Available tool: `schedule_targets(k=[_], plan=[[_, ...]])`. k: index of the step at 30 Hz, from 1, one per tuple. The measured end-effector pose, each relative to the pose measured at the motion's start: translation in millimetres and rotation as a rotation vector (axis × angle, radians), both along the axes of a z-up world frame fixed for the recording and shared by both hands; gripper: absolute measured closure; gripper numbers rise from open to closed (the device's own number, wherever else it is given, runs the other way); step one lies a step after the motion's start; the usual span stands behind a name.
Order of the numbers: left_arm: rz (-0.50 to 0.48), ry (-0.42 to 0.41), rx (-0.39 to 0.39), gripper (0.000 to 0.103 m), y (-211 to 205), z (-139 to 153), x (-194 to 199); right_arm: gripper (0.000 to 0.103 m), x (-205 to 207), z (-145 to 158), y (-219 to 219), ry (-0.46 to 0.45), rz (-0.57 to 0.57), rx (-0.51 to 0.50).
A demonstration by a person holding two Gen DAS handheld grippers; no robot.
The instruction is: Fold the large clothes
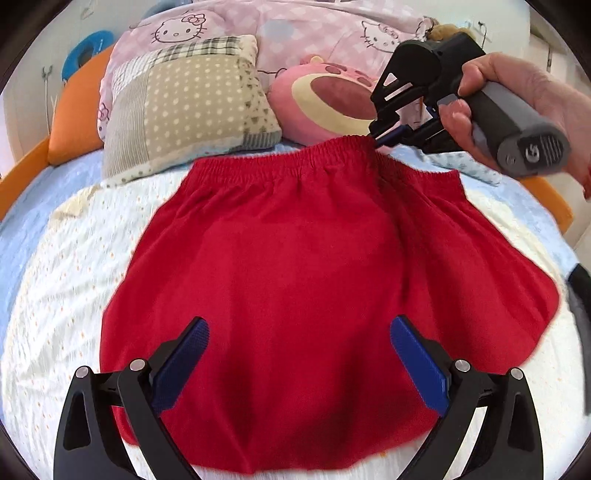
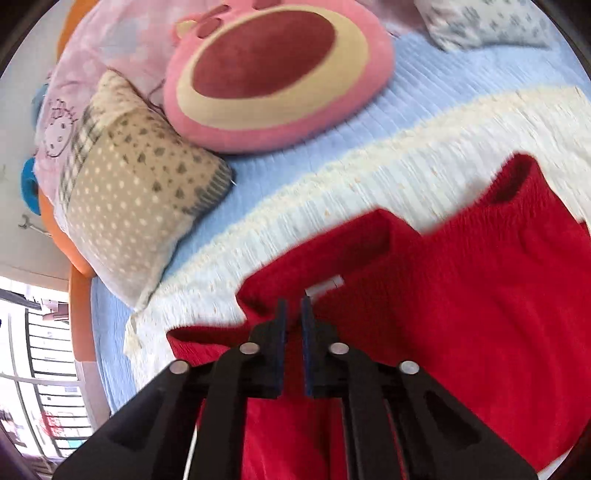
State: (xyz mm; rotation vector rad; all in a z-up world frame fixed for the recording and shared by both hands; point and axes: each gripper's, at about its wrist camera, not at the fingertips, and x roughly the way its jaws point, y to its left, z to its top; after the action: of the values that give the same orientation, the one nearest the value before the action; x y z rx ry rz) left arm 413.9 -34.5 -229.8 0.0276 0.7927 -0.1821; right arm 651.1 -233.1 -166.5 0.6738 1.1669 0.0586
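A white "G" logo (image 1: 530,152) stands on the grey butt end of the handheld gripper's handle (image 1: 517,125), gripped by a person's hand. Cartoon cat faces with bows, a brand character, are printed on the pink checked quilt (image 1: 295,29) at the bed's head. No other lettering is legible.

Red shorts (image 1: 295,258) spread flat on white quilted blanket, elastic waistband far side, bunched.
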Motion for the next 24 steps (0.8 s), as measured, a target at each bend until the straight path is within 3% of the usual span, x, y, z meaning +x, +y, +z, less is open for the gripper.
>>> schedule_targets(k=[4, 8, 10, 12, 15, 20, 24], plan=[[0.041, 0.041, 0.007, 0.004, 1.7, -12.9, 29.3, 0.103, 11.5, -28.3, 15.6, 0.031, 0.042, 0.019], [0.058, 0.092, -0.005, 0.002, 3.1, -29.5, 52.0, 0.101, 5.7, -30.9, 25.7, -0.041, 0.132, -0.024], [0.057, 0.069, 0.033, 0.002, -0.9, -34.6, 58.1, 0.100, -1.5, -18.9, 24.9, -0.083, 0.184, -0.076], [0.082, 0.041, 0.091, 0.002, -6.4, -36.8, 66.0, 0.100, -15.8, 0.5, 23.7, -0.120, 0.256, -0.187], [0.119, 0.042, 0.113, 0.002, -10.5, -35.9, 79.8, 0.100, -45.3, 25.5, 15.7, -0.157, 0.361, -0.347], [0.168, 0.139, 0.000, 0.002, 6.1, -24.0, 86.6, 0.098, -129.4, 27.5, -25.4, -0.193, 0.464, -0.371], [0.162, 0.109, -0.104, 0.002, 7.9, -1.5, 68.3, 0.098, -180.4, 3.8, -47.0, -0.243, 0.489, -0.478]])
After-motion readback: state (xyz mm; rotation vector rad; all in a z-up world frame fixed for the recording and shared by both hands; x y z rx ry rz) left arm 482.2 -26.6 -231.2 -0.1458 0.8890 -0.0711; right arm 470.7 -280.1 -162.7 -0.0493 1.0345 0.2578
